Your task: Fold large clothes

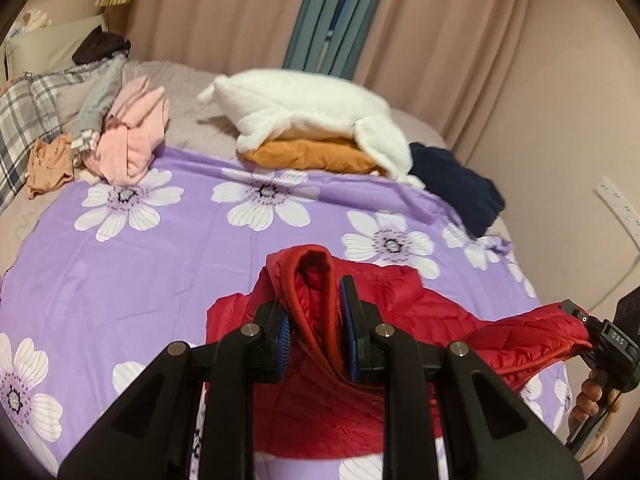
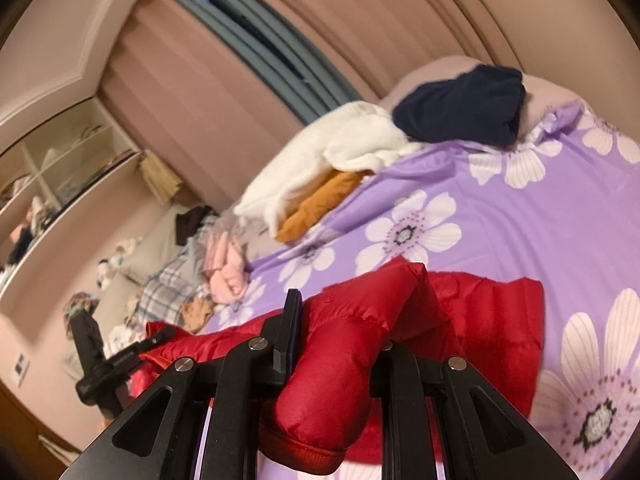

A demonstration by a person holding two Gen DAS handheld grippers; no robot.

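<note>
purple bedsheet (image 1: 160,248) wide around red jacket (image 1: 420,304)

The left wrist view sits just behind the left tool (image 1: 314,320), looking down along its fingers across the bed (image 1: 160,240) toward the curtain (image 1: 240,12). The right wrist view sits just behind the right tool (image 2: 344,328), rolled so the bed tilts. Both share the jacket (image 1: 420,312), close ahead, and the clothes pile (image 2: 320,152) beyond; each sees the other tool off to its side.
</note>
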